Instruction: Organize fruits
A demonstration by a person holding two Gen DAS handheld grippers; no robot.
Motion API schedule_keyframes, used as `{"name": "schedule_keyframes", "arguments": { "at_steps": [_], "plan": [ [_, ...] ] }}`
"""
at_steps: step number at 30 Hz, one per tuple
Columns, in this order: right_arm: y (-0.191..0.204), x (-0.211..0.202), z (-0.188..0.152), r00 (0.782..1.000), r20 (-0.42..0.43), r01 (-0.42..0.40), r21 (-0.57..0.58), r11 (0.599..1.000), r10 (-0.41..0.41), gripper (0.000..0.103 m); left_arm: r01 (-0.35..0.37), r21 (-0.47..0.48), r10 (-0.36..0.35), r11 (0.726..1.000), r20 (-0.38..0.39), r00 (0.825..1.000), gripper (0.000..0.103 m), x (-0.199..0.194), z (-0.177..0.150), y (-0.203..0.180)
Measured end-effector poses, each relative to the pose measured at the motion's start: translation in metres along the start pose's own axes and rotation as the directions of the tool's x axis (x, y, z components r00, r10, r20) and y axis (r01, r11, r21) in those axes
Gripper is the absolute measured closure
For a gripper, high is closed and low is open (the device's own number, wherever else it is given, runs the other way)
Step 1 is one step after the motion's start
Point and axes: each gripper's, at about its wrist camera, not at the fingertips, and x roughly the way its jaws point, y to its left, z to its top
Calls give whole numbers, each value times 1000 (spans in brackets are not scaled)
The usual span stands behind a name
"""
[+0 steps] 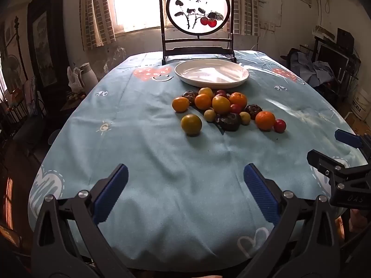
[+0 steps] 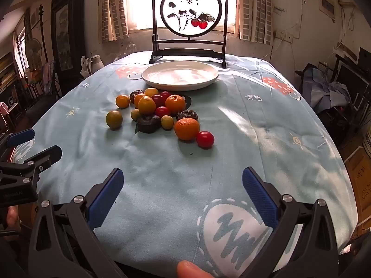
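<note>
Covering the counter (image 1: 162, 162), a blue patterned cloth carries every task item, with a framed screen (image 1: 198, 18) painted with red fruit standing at the far edge. Directly in front of that screen sits a wide white plate (image 1: 241, 75), with nothing in it. Just before the plate lies the fruit pile (image 1: 222, 106): oranges, yellow-green fruits, small red ones and dark wrinkled ones, several touching, none yet on the plate. Both units hang over the near cloth, well apart from the pile; the left tool (image 1: 185, 185) stands wide and holds nothing, and the right tool (image 2: 183, 183) likewise. Risk assessment: the fruits are round and packed together, so closing on one is likely to nudge its neighbours and set them rolling; the loose red fruit (image 2: 205, 139) at the pile's near edge appears most exposed. Soft fruit may bruise under hard pads. Visibility limits: fruits at the back of the pile are partly hidden, the dark ones cannot be identified, and a fingertip (image 2: 192, 270) is cut off by the bottom edge of the right wrist view.
</note>
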Motion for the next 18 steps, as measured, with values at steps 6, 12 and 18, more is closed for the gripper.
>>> {"name": "schedule_keyframes", "arguments": {
  "at_steps": [6,12,18],
  "plan": [
    [0,0,0,1000,-6,3,-1,1000,-3,1,-11,14,11,1000,-4,1000,2,2,0,0],
    [1,1,-1,1000,-10,2,-10,1000,-2,1,-10,10,10,1000,-6,1000,2,-2,-2,0],
    [1,0,0,1000,-12,3,-12,1000,-3,1,-10,-12,10,1000,-23,1000,2,6,-2,3]
  ]
}}
